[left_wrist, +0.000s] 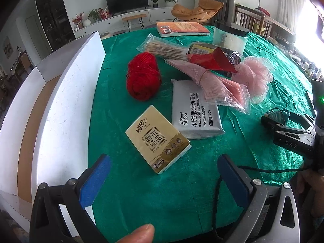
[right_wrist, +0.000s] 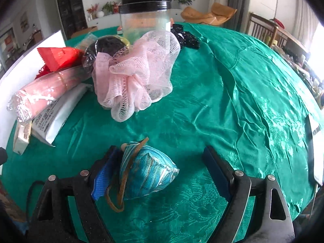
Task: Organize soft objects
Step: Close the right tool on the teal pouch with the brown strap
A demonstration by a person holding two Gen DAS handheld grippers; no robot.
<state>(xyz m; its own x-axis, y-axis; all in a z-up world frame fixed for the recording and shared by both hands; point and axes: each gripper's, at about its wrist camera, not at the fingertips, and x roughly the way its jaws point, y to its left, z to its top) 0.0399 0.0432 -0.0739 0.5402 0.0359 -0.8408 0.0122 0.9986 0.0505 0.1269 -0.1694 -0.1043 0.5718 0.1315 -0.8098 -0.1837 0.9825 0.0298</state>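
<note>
My left gripper (left_wrist: 164, 163) is open and empty above the green tablecloth (left_wrist: 182, 182), just short of a yellow tissue pack (left_wrist: 158, 139). Beyond it lie a grey wipes pack (left_wrist: 195, 109), a red yarn ball (left_wrist: 142, 77), a pink wrapped cloth (left_wrist: 214, 79) and a pink mesh sponge (left_wrist: 255, 75). My right gripper (right_wrist: 161, 155) is open around a teal silk pouch (right_wrist: 147, 172) with a brown strap, which rests on the cloth against the left finger. The mesh sponge (right_wrist: 137, 66) is ahead of it.
A white cardboard box (left_wrist: 66, 105) stands open at the left of the table. A clear jar with a black lid (right_wrist: 144, 20), a book (left_wrist: 182, 29), a bag of sticks (left_wrist: 164, 49) and red packaging (left_wrist: 214, 59) sit at the back. The right gripper shows at the right of the left wrist view (left_wrist: 283, 129).
</note>
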